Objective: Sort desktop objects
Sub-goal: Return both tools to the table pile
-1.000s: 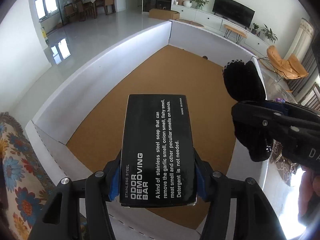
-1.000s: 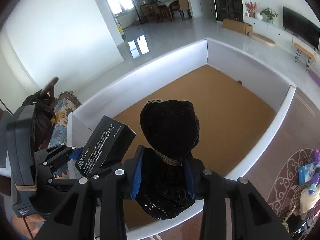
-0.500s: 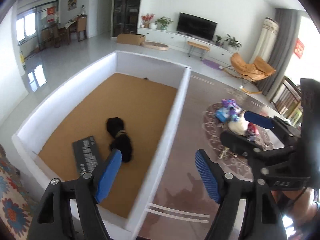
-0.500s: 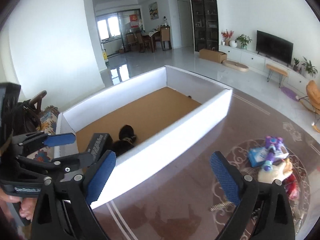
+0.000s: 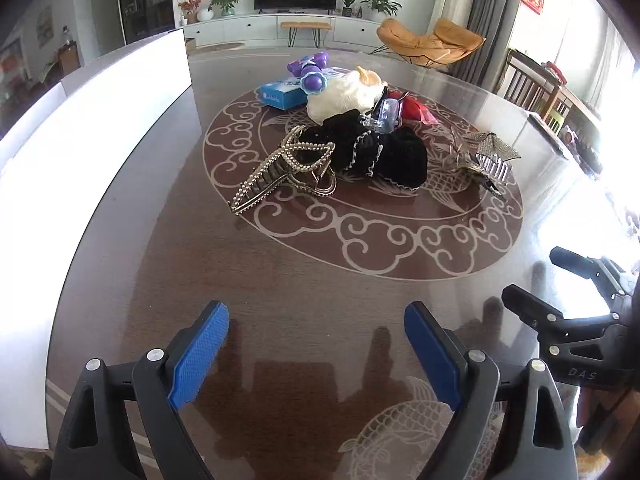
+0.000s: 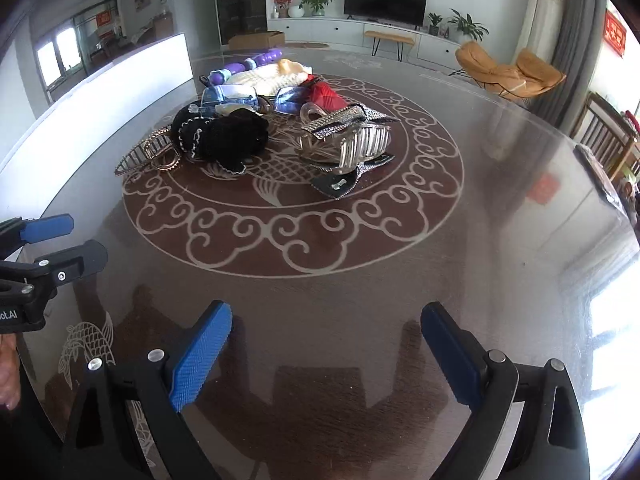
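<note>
A heap of small objects lies on the brown patterned table: a pearl hair claw (image 5: 280, 172), a black scrunchie (image 5: 380, 152), a rhinestone hair clip (image 5: 484, 156), a cream plush (image 5: 344, 94), a blue box (image 5: 284, 94) and a purple toy (image 5: 308, 70). The right wrist view shows the black scrunchie (image 6: 224, 136), a clear rhinestone clip (image 6: 352, 140) and blue goggles (image 6: 228, 96). My left gripper (image 5: 316, 354) is open and empty, well short of the heap. My right gripper (image 6: 326, 354) is open and empty too.
The white-walled bin (image 5: 92, 120) stands along the table's left side; it also shows in the right wrist view (image 6: 100, 100). The right gripper shows at the right edge of the left view (image 5: 580, 320). Chairs stand beyond the table's right edge (image 5: 532, 88).
One second ago each gripper held an object over the bin: the black box and a black scrunchie. Both were let go into the bin, and both grippers swung right to face the heap.
</note>
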